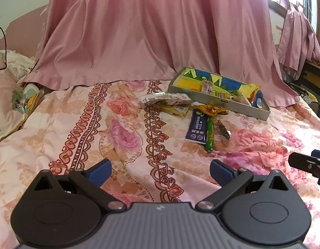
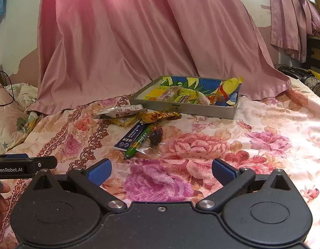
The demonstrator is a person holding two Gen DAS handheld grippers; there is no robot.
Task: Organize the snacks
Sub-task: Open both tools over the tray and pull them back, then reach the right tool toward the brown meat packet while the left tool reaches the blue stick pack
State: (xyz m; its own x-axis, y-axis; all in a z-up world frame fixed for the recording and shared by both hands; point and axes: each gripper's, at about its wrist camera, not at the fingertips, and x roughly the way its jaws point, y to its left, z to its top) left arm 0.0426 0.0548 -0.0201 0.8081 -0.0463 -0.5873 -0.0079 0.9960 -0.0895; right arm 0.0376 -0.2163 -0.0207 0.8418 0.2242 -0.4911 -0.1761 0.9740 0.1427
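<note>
A shallow grey box [image 1: 228,101] [image 2: 186,109] with a colourful printed bottom lies on the flowered bedspread and holds several snack packets. In front of it lie loose snacks: a white-and-red packet [image 1: 166,99] [image 2: 118,111], a yellow bar [image 1: 176,110] [image 2: 122,122], a gold wrapper [image 1: 213,110] [image 2: 162,116], a dark blue sachet [image 1: 198,127] [image 2: 132,134], a green stick [image 1: 209,134] [image 2: 137,143] and a clear packet with dark contents [image 1: 223,129] [image 2: 156,138]. My left gripper [image 1: 161,171] is open, short of the pile. My right gripper [image 2: 162,170] is open too, nothing between its fingers.
A pink satin curtain [image 1: 149,31] [image 2: 139,31] drapes onto the bed behind the box. Pillows and a black cable [image 1: 3,41] lie at the far left. A window and dark furniture [image 1: 311,72] stand at the right. Each view shows the other gripper at its edge.
</note>
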